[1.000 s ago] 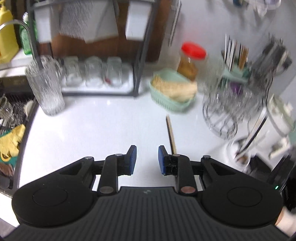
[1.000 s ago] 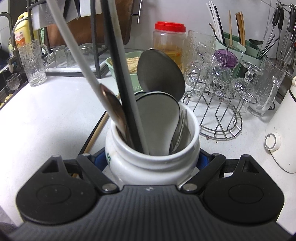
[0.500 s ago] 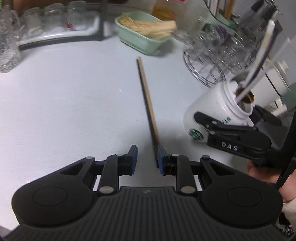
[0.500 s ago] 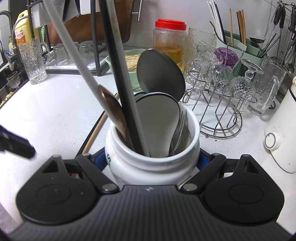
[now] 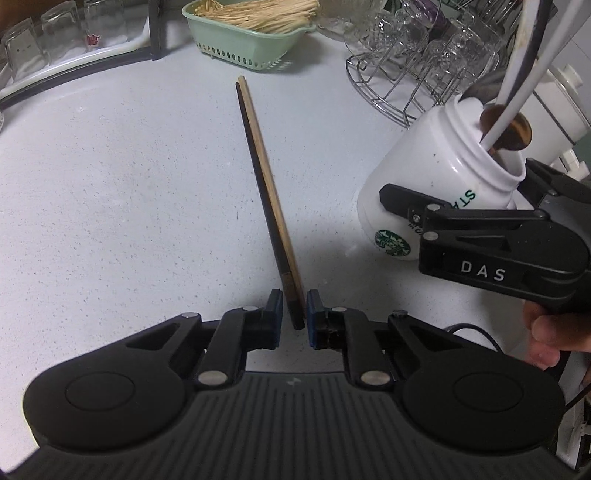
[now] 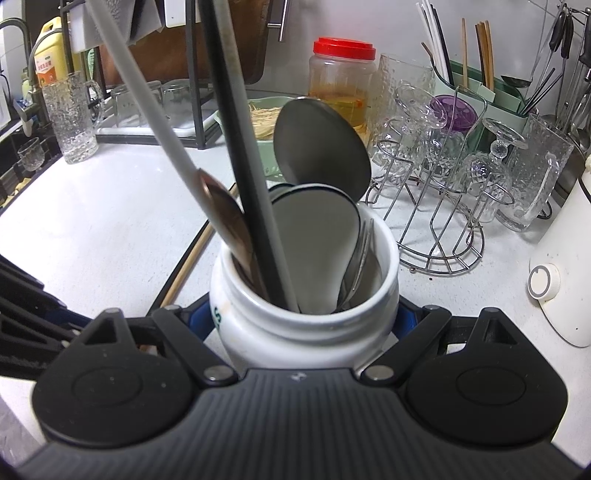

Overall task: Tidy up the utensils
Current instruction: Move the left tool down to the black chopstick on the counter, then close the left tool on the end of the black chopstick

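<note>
A pair of chopsticks [image 5: 264, 177], one dark and one light wood, lies on the white counter [image 5: 110, 184]. Their near ends sit between the fingers of my left gripper [image 5: 294, 312], which is open with a small gap on each side. My right gripper [image 6: 304, 317] is shut on a white Starbucks jar [image 6: 306, 325] and holds it tilted to the right of the chopsticks; the jar also shows in the left wrist view [image 5: 424, 184]. The jar holds several spoons, a fork and long handles. The chopsticks show partly in the right wrist view [image 6: 192, 254].
A green basket of sticks [image 5: 251, 33] stands at the back. A wire rack of glasses [image 6: 443, 184], a red-lidded jar [image 6: 343, 85], a utensil holder [image 6: 476, 88] and a white appliance [image 6: 565, 273] are on the right. A glass mug [image 6: 70, 118] and dish rack are at left.
My left gripper has moved forward and lower over the counter until the chopsticks' near ends lie between its fingers. The right gripper still holds the jar in the same place.
</note>
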Available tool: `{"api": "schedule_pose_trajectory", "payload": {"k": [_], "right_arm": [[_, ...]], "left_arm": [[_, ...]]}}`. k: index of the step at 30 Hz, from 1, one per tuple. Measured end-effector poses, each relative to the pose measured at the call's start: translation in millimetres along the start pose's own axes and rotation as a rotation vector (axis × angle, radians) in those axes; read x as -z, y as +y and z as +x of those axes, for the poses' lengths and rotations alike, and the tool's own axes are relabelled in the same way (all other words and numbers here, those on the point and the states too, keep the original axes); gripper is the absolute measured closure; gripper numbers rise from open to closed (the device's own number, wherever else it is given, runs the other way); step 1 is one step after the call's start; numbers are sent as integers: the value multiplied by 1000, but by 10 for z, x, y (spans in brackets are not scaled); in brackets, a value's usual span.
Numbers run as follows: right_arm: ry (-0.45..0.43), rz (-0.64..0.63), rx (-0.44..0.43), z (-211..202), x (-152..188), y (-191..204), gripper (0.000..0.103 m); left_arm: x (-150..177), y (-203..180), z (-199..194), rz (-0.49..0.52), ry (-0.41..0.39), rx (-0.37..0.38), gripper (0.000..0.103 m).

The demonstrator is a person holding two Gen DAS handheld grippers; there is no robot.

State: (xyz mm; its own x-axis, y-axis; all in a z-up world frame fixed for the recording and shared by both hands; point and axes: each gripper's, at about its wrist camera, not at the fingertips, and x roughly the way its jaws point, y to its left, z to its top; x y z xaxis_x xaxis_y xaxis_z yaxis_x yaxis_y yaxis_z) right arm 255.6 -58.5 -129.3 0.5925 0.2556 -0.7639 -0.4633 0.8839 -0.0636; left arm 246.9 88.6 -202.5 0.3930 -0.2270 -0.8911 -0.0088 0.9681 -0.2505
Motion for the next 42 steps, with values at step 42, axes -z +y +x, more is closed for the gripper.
{"api": "schedule_pose_trajectory", "payload": {"k": [42], "right_arm": [[-6, -27, -19, 10, -13, 0, 10]], "left_arm": [[110, -163, 44, -36, 31, -89, 89]]}}
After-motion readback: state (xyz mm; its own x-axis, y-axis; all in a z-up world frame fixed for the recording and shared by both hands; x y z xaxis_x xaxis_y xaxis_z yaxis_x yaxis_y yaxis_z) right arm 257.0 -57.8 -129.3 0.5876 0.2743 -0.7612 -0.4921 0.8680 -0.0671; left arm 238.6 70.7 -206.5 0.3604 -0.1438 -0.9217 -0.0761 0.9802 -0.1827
